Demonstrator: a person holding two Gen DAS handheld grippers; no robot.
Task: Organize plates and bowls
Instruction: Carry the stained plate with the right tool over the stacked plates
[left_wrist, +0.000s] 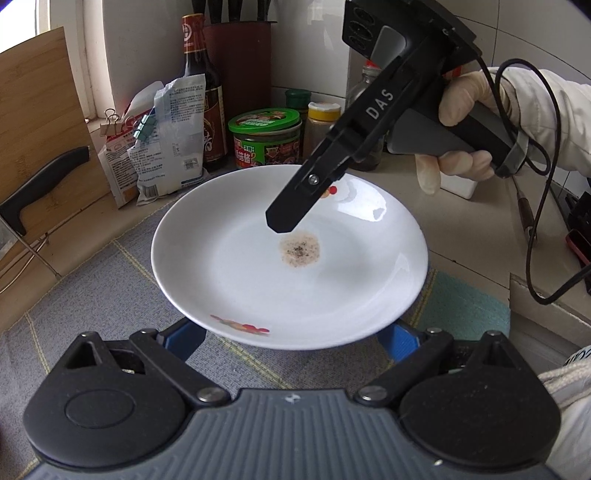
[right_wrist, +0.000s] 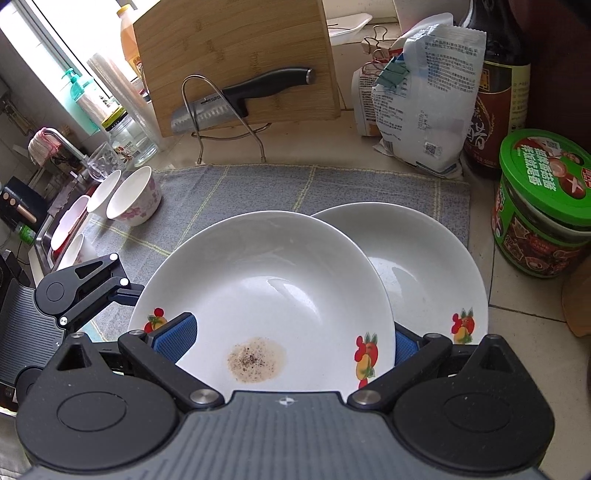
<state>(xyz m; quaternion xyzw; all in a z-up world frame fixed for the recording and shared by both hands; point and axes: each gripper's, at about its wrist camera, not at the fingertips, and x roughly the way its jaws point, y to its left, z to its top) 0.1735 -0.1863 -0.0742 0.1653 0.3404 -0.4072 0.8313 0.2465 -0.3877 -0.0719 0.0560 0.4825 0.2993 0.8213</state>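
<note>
A white plate (left_wrist: 258, 266) with fruit decals and a brown stain in its middle lies tilted on the grey mat (right_wrist: 258, 188), overlapping a second white plate (right_wrist: 424, 266). My left gripper (left_wrist: 293, 343) is open, and the plate's near rim hides both blue pads' tips. My right gripper (right_wrist: 288, 343) is open and straddles the stained plate (right_wrist: 266, 280): its left pad (right_wrist: 173, 339) shows above the dish, and the right pad sits behind the rim. In the left wrist view one right-gripper finger (left_wrist: 291, 210) hangs over the plate. Two floral bowls (right_wrist: 136, 199) stand at the mat's left end.
A knife (right_wrist: 236, 96) rests in a wire rack against a bamboo board (right_wrist: 236, 40). A green-lidded jar (right_wrist: 543, 206), a dark bottle (right_wrist: 498, 92) and clipped bags (right_wrist: 417, 110) line the back. More dishes (right_wrist: 68, 221) sit in the sink at left. A gloved hand (left_wrist: 465, 107) holds the right gripper.
</note>
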